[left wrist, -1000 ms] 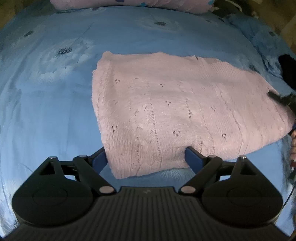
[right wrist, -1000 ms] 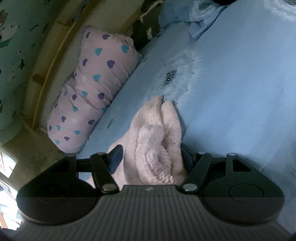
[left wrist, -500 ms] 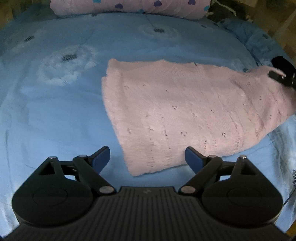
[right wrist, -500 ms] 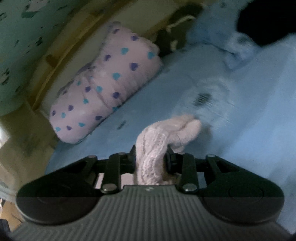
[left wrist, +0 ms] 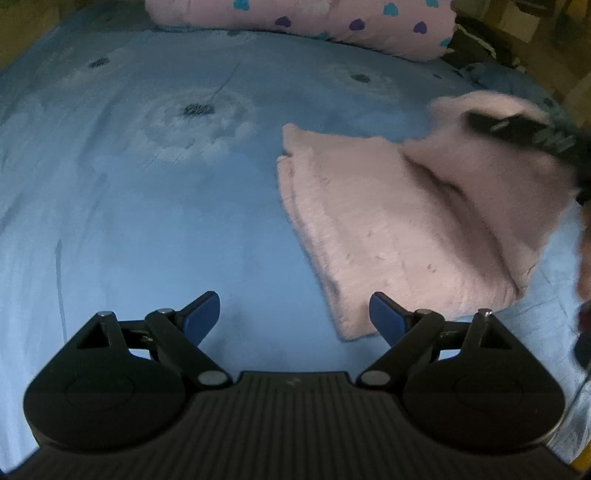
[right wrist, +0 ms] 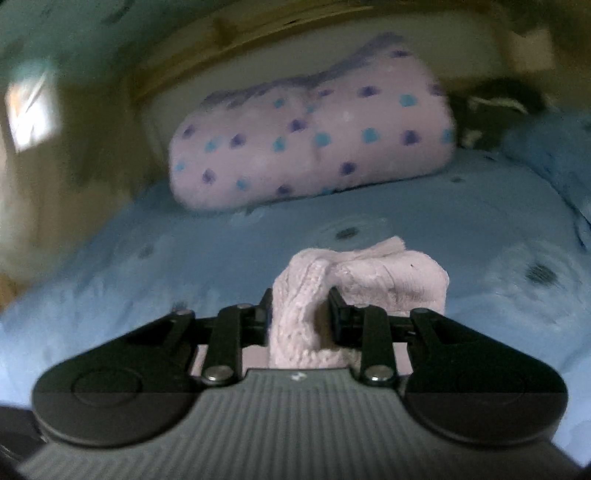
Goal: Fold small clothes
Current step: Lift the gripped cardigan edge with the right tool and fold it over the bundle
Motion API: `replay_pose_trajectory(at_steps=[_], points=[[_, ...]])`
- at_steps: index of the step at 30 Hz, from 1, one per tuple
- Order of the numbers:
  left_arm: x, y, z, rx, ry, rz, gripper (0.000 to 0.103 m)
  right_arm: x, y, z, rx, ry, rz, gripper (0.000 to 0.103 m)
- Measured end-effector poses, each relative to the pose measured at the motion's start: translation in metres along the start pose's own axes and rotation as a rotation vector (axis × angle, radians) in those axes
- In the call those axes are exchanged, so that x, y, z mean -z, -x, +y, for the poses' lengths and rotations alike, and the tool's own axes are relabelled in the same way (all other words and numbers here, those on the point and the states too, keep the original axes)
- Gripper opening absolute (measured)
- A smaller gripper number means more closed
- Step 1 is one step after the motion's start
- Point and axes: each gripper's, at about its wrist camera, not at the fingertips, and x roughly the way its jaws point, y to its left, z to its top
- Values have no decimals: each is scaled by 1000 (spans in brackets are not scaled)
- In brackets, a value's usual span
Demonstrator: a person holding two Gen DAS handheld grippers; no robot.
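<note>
Bedsheet [left wrist: 155,206], light blue with pale dandelion prints, fills most of the left wrist view and serves as the landmark for everything else. Over its near left part hovers the left gripper [left wrist: 294,316], its 2 blue-tipped fingers [left wrist: 201,314] spread wide with nothing between them, only bare sheet below. To the right of that gap, the pink knitted garment [left wrist: 373,221] lies on the bedsheet, its near corner reaching just beside the right-hand finger of the left gripper. The garment's left part lies flat; its far right edge is lifted off the sheet and draped back over the rest, so a soft ridge runs across it. At that raised edge, on the right side of the view, the right gripper [left wrist: 517,129] appears as a dark blurred bar against the pink knit. At the far edge of the bedsheet lies a pink pillow [left wrist: 332,18] dotted with blue and purple hearts.

From the right wrist view, the right gripper [right wrist: 299,310] is clamped on a bunched fold of the pink knitted garment [right wrist: 399,284], the knit squeezed between both fingers and spilling to the right above the bedsheet [right wrist: 147,266]. Beyond it the pillow [right wrist: 314,144] rests at the sheet's far end.
</note>
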Motion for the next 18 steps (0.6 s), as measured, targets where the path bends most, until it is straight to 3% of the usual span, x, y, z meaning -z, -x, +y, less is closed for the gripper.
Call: replay_pose_trajectory(at_steps=[2, 5, 9, 14, 15, 18], points=[[5, -2, 6, -6, 6, 10, 91, 18, -23, 27, -14, 83, 76, 31], [12, -4, 16, -19, 7, 15, 91, 50, -48, 48, -48, 106, 181, 22], [17, -4, 28, -20, 13, 14, 91, 60, -45, 65, -21, 209, 136, 22], [16, -5, 37, 1, 57, 0, 91, 48, -24, 52, -75, 179, 93, 24], [15, -6, 37, 5, 67, -1, 91, 45, -19, 50, -81, 186, 88, 29], [12, -8, 34, 22, 99, 0, 91, 43, -12, 47, -111, 200, 97, 64]])
